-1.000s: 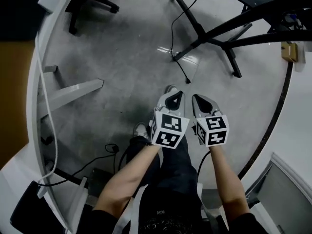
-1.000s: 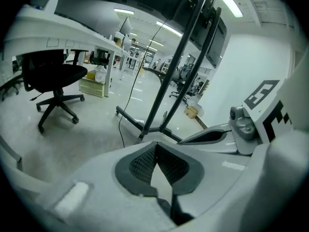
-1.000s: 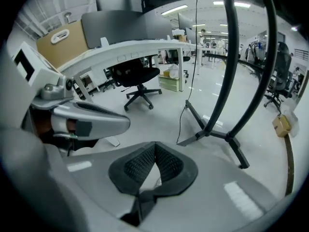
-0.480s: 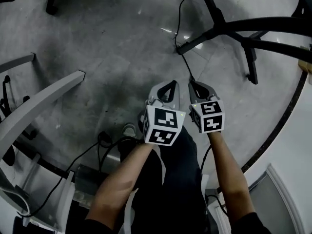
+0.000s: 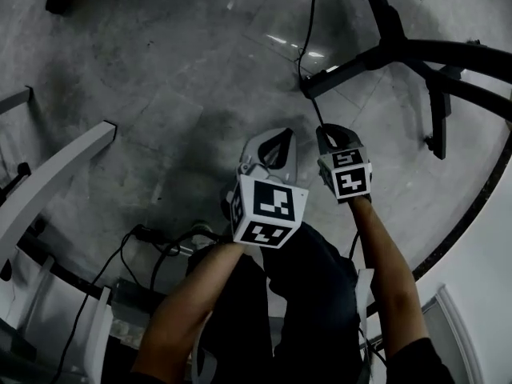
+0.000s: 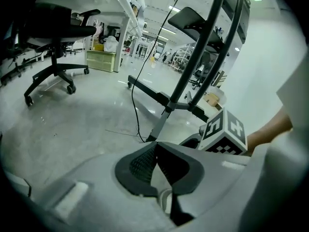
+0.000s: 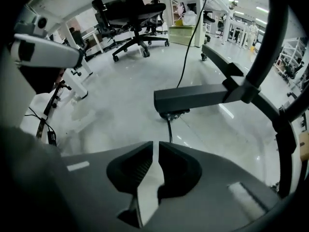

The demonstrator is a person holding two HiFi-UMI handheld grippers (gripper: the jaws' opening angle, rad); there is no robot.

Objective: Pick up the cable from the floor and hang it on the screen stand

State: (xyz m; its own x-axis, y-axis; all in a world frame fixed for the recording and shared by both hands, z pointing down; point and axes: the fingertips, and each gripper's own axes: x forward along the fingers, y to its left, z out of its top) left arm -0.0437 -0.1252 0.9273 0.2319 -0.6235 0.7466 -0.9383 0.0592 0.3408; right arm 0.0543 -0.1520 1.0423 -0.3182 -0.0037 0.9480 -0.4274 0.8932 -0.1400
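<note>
cable [image 7: 169, 129]: thin, light, probably floppy; laid on the floor [image 5: 184, 78] by the screen stand [image 7: 193, 98] foot
grab spot: best taken near the loose end
left gripper [image 5: 272, 140]: jaws closed, nothing held
right gripper [image 5: 330, 132]: same, nothing gripped

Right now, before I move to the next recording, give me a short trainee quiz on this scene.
1. True or false: the left gripper holds the cable.
2. The cable's loose end on the floor lies nearest to: A) the white desk leg; B) the right gripper; C) the office chair.
3. Which black thing on the floor does the cable run past?

Key: 1 false, its jaws are together with nothing between them. 2 B. 3 the stand foot.
</note>
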